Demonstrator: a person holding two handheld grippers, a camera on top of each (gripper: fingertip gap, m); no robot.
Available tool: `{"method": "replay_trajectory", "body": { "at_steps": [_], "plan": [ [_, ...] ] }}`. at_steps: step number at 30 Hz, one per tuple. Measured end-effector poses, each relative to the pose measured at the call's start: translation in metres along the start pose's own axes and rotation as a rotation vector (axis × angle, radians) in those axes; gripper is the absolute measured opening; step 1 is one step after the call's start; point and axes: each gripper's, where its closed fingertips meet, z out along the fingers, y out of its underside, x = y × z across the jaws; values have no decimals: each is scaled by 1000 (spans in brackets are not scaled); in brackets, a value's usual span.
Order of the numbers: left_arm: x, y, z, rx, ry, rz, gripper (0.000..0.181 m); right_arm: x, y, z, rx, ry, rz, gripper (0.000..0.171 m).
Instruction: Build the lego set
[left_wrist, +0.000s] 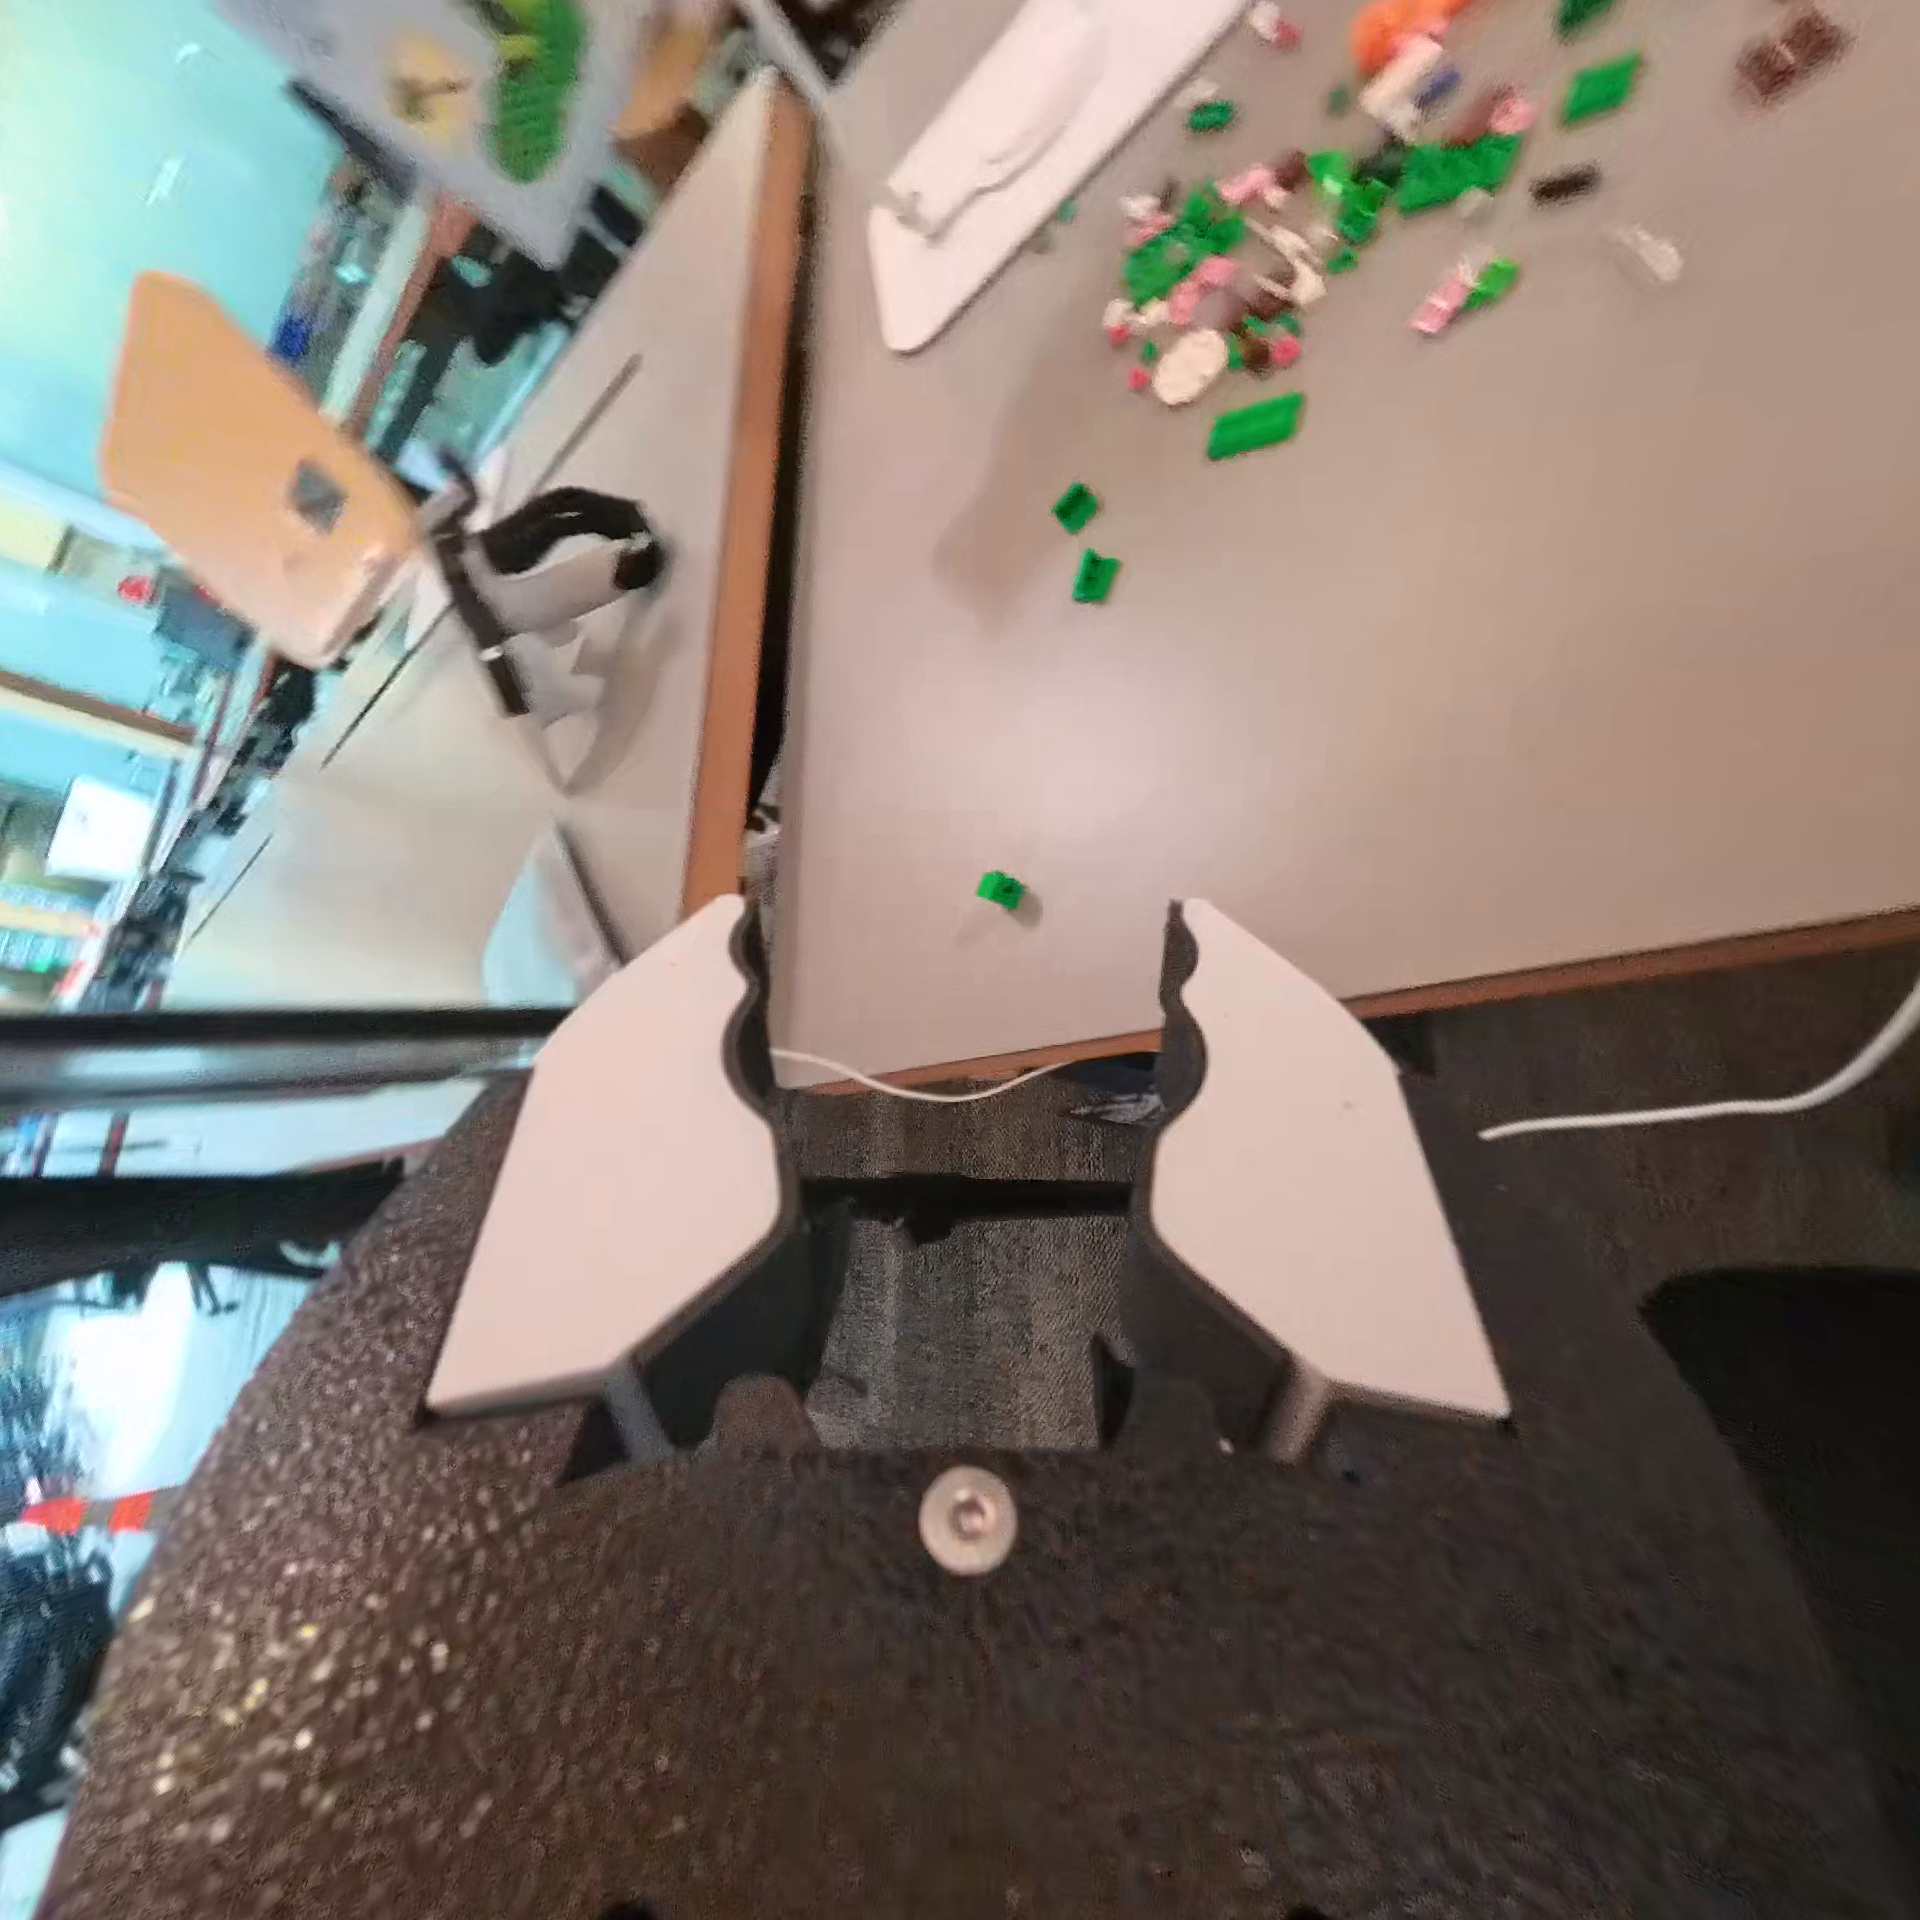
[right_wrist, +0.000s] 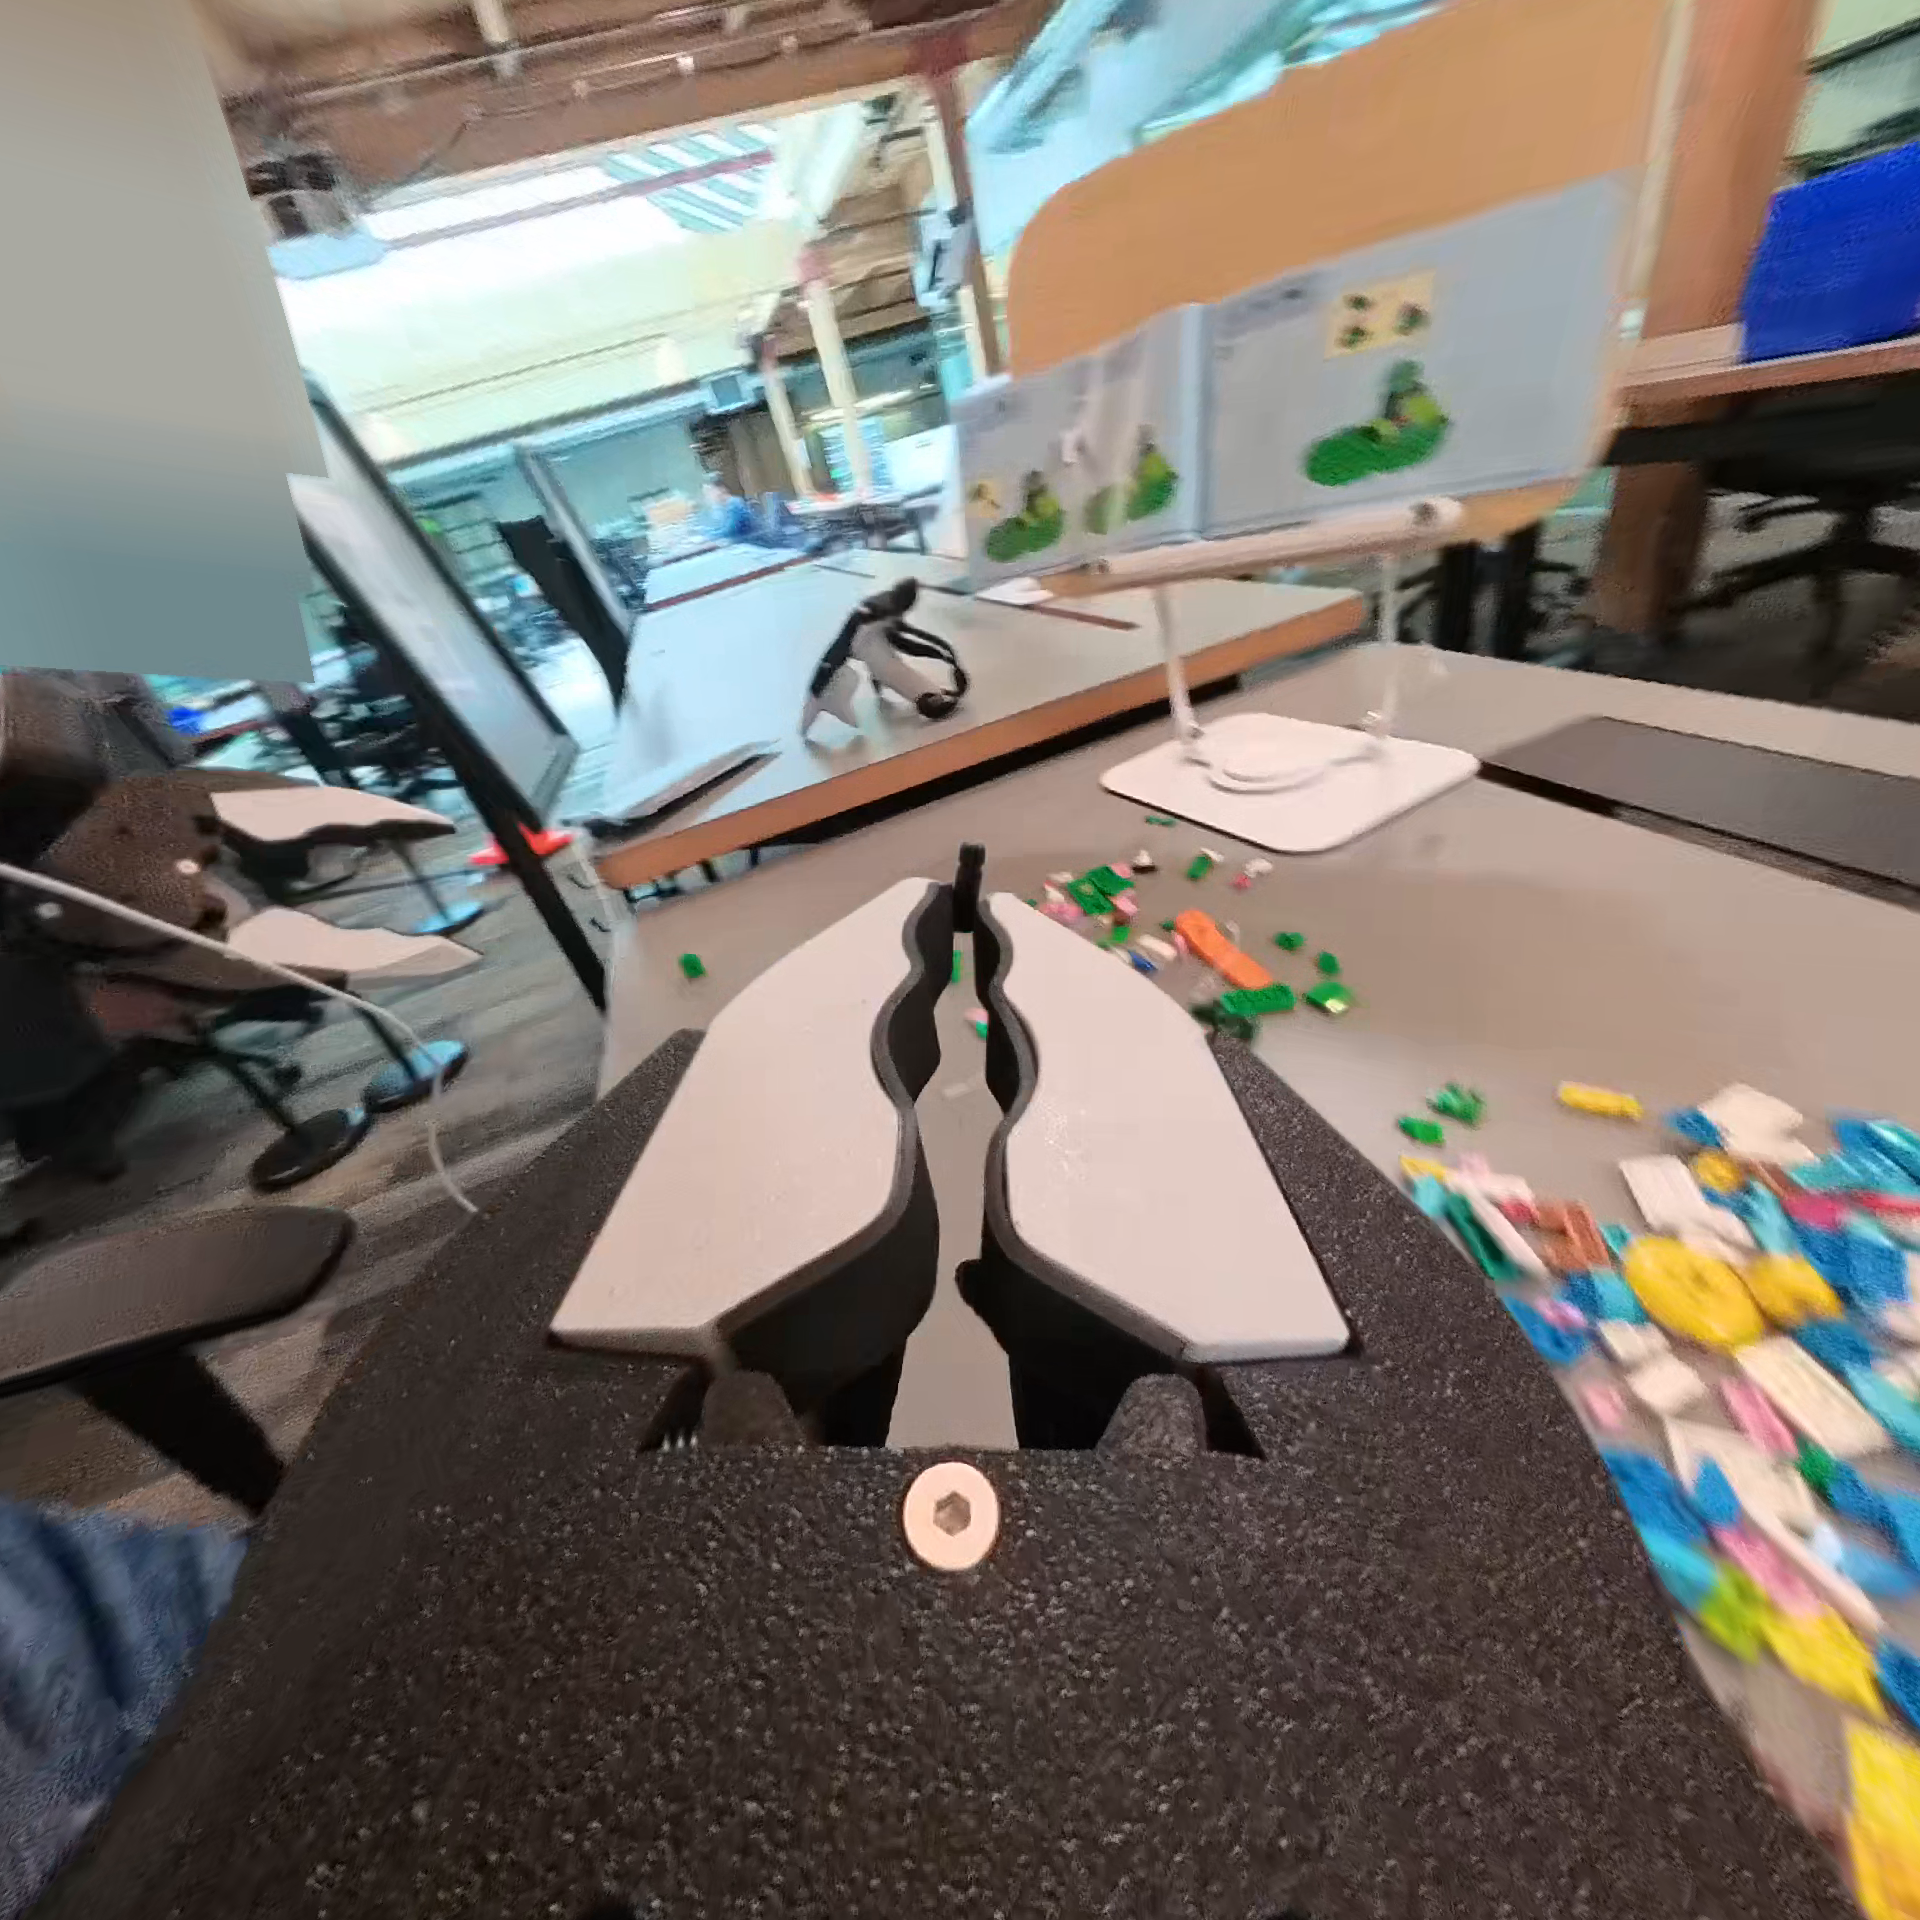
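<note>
A small dark piece (too thin and blurred to identify) is pinched at the tips of the right gripper, whose fingers are nearly closed on it above the grey worktop. Loose green, pink and white lego bricks lie scattered beyond, smeared by blur. The left gripper tilts over the worktop's corner, fingers spread wide, holding nothing, near a lone green brick.
</note>
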Motion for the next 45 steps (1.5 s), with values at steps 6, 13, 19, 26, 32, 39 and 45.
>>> {"method": "replay_trajectory", "body": {
  "at_steps": [6, 13, 19, 26, 32, 39, 45],
  "plan": [
    [18, 37, 56, -135, 248, 73, 64, 32, 21, -22, 56, 102, -203, 3],
    [21, 78, 127, -262, 569, 148, 78, 29, 44, -43, 63, 212, -346, 3],
    [1, 79, 133, -74, 569, -58, 34, -28, 63, -48, 81, 364, -376, 3],
    [5, 65, 140, 23, 634, -56, 45, -91, 73, -39, 66, 404, -424, 3],
    [22, 70, 136, 89, 687, -77, 31, -110, 79, -29, 45, 384, -434, 3],
    [24, 81, 144, 109, 703, -93, 20, -102, 82, -1, 45, 358, -405, 3],
    [15, 53, 131, 329, 725, -247, 0, -99, 79, 33, -6, 288, -439, 3]
  ]
}}
